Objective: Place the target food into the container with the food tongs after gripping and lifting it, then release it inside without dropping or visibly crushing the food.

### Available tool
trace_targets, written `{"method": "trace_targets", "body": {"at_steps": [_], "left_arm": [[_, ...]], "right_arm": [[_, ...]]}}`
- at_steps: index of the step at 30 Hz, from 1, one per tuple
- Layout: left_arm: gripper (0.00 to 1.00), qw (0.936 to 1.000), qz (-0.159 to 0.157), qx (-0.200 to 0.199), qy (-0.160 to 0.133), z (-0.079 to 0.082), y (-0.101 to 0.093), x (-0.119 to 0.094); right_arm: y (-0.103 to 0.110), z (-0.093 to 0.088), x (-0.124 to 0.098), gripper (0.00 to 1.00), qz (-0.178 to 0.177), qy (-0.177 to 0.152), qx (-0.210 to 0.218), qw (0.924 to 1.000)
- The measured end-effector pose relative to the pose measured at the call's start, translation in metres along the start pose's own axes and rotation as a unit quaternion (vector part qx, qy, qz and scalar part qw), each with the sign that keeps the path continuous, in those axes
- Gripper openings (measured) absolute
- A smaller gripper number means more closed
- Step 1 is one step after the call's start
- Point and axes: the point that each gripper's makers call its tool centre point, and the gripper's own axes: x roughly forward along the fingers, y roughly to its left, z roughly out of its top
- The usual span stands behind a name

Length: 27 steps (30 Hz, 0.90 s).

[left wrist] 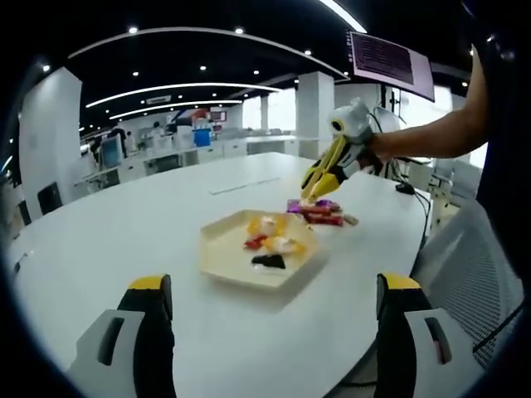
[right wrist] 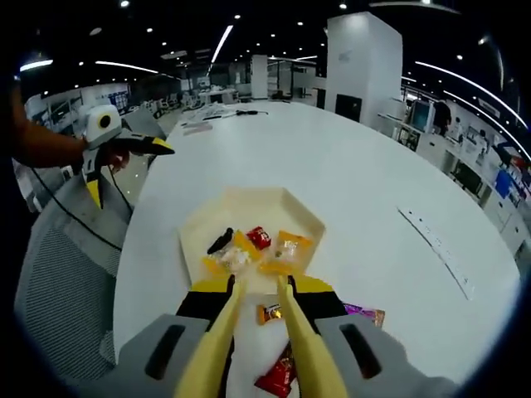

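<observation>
A cream hexagonal tray [left wrist: 217,264] on the white table holds several wrapped snacks [left wrist: 270,236]. A few more packets [left wrist: 319,212] lie on the table just past its far right edge. My right gripper [left wrist: 333,162] is shut on yellow food tongs [left wrist: 319,178], whose tips hang just above those loose packets. In the right gripper view the tongs [right wrist: 217,336] run forward from my right gripper [right wrist: 261,292], slightly parted, with a small orange packet [right wrist: 270,313] on the table between the arms; the tray [right wrist: 286,199] lies just beyond. My left gripper [left wrist: 274,290] is open and holds nothing.
A red packet [right wrist: 278,377] and a purple one [right wrist: 365,313] lie near the tongs. My left gripper [right wrist: 129,170] is held by a hand off the table's left edge, above a grey mesh chair [right wrist: 58,282]. A cable [left wrist: 406,189] rests on the table. Desks and pillars stand behind.
</observation>
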Motion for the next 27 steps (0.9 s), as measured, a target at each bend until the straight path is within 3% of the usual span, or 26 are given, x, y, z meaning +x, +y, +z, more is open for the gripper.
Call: {"method": "trace_targets", "body": {"at_steps": [27], "left_arm": [[0.99,0.9999,-0.01,0.006,0.009,-0.003,-0.004,0.001]], "right_arm": [[-0.015,-0.056,-0.062,0.26,-0.044,0.017,0.021,0.9987]]}}
